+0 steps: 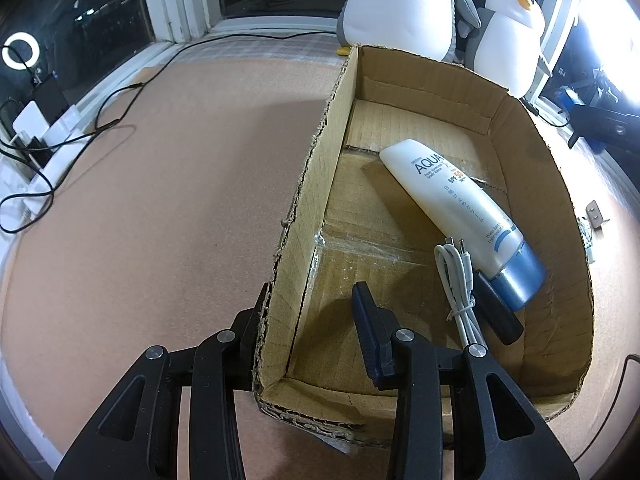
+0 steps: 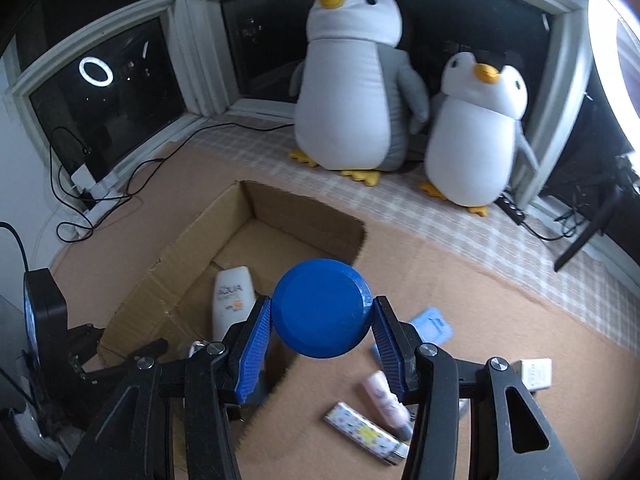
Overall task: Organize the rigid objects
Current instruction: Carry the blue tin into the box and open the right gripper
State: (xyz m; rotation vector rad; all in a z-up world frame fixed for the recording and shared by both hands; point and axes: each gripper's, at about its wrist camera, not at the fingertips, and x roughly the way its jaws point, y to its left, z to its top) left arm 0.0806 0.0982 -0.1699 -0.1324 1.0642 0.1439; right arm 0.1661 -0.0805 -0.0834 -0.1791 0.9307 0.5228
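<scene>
Right tool (image 2: pixel 322 328) is clamped on a blue round-ended container (image 2: pixel 322 308), above the cardboard box (image 2: pixel 168 272) edge. Rigid, smooth plastic, probably light; grip across its sides. Left tool (image 1: pixel 310 320) stands apart, straddling the box wall.

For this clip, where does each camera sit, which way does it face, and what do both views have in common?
Left wrist: sits on the left gripper, low, fingers straddling the cardboard box wall; looks along the box at the sunscreen tube and white cable.
Right wrist: sits on the right gripper, higher, facing the window; its fingers clamp a blue round object.
Shared: box, tube, both plush penguins.
</scene>
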